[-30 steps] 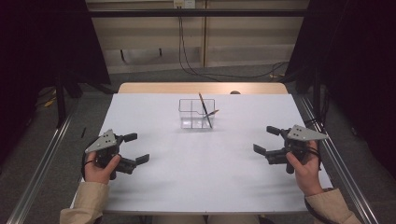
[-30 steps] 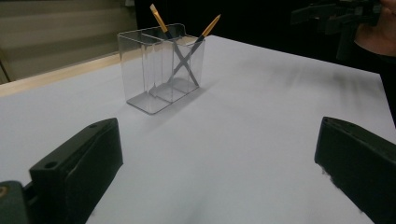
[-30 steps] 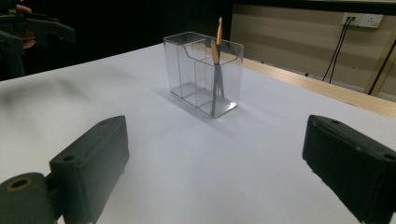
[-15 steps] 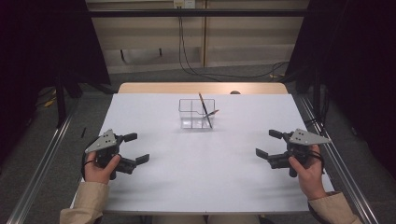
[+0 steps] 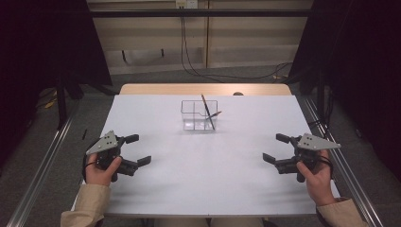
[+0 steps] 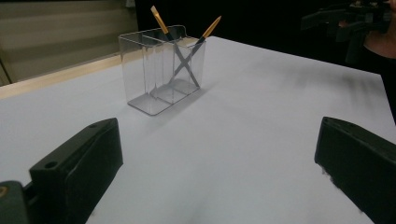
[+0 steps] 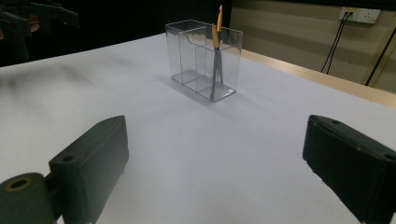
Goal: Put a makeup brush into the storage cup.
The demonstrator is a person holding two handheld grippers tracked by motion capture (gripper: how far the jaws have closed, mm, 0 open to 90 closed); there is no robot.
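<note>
Your left gripper [image 5: 137, 150] and right gripper [image 5: 276, 147] both gape, empty, over the smooth white table [image 5: 208, 175]; the clear plastic organizer [image 5: 199, 115] holds two slim brushes [image 5: 206, 109]. Your left gripper view shows them crossed, gold-tipped.

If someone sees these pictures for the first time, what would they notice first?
Probably the clear plastic holder standing alone toward the far middle of the white table, with two crossed brushes leaning in one end compartment. Next, the left gripper and right gripper, both open, low near the table's side edges.
</note>
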